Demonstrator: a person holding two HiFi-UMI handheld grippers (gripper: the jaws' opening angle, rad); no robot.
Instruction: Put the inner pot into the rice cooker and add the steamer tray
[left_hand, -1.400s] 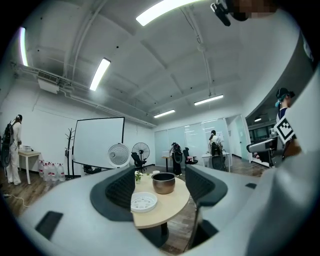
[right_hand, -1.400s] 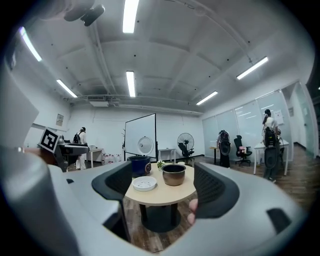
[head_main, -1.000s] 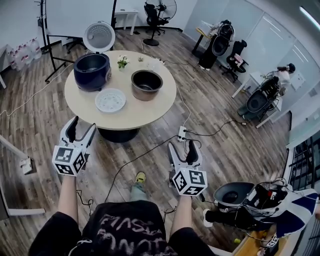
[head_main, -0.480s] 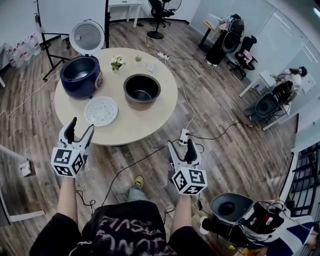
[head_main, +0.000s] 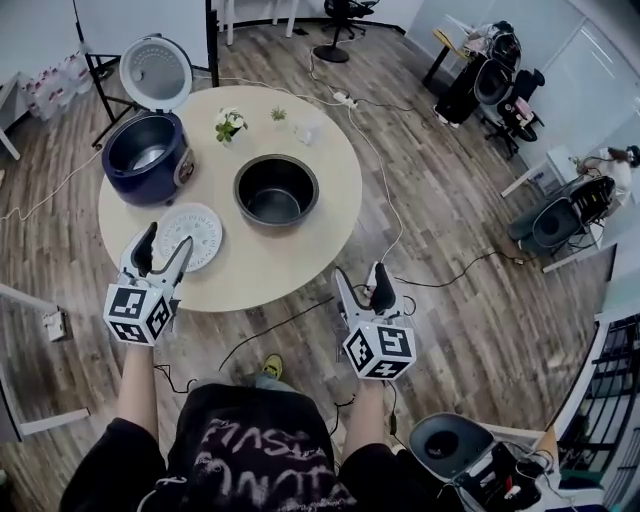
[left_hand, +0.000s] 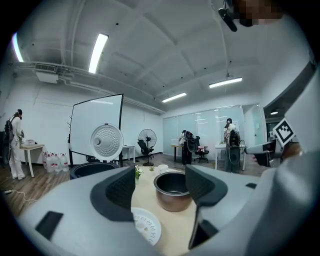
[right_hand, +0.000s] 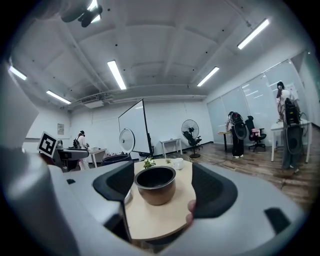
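Left gripper (head_main: 163, 250) and right gripper (head_main: 362, 283) are hanging wide open, empty — we are drawing nearer the tabletop's (head_main: 300, 250) near edge, likely bringing the inner pot (head_main: 277, 190) within reach.

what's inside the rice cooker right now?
Rice cooker, lid up: only its bare, shiny floor shows. Inner pot stands apart on the table. The near inside wall is hidden by the rim.
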